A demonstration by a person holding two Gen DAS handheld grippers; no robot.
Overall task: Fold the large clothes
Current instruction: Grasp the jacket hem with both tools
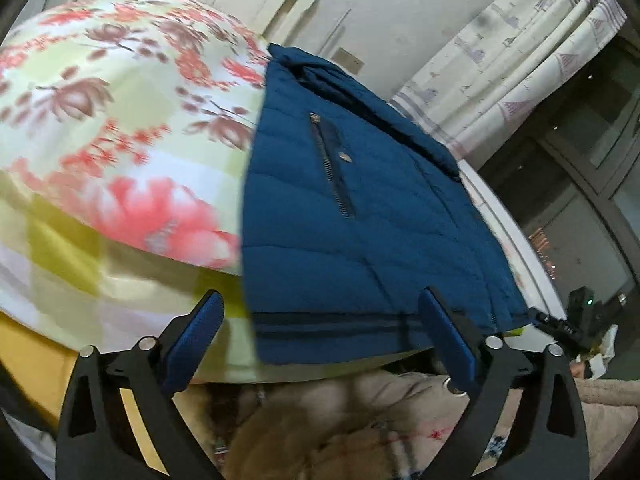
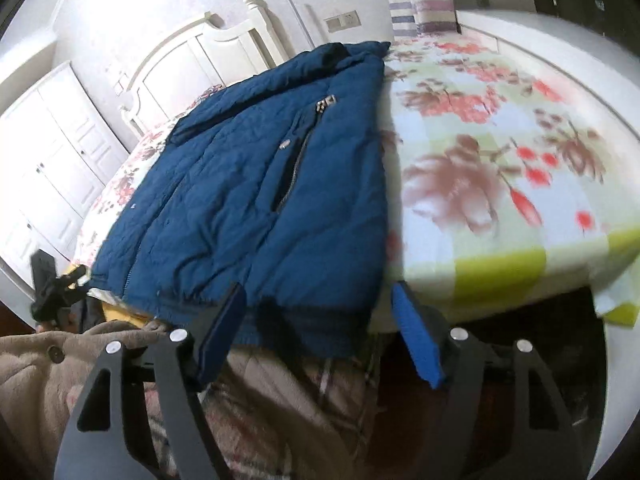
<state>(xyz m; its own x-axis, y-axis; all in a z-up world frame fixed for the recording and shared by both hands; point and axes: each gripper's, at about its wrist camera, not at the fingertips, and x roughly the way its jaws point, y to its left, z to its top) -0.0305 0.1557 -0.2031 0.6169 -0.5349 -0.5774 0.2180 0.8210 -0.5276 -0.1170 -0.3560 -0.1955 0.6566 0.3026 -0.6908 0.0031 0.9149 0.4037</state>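
A blue padded jacket [image 1: 352, 208] lies folded in a long strip on the floral bed sheet [image 1: 100, 120], hem at the near bed edge, collar at the far end. It also shows in the right wrist view [image 2: 256, 200]. My left gripper [image 1: 320, 308] is open and empty, just in front of the hem's left part. My right gripper [image 2: 320, 300] is open and empty, its fingers standing on either side of the hem's right corner. The other gripper shows at the frame edge in the left wrist view [image 1: 576, 320] and in the right wrist view [image 2: 56, 288].
A white headboard [image 2: 200, 52] and wardrobe [image 2: 48, 168] stand behind the bed. Patterned curtains [image 1: 520, 60] hang by a dark window. The person's beige robe [image 2: 40, 372] and plaid trousers [image 2: 280, 400] fill the space below the bed edge.
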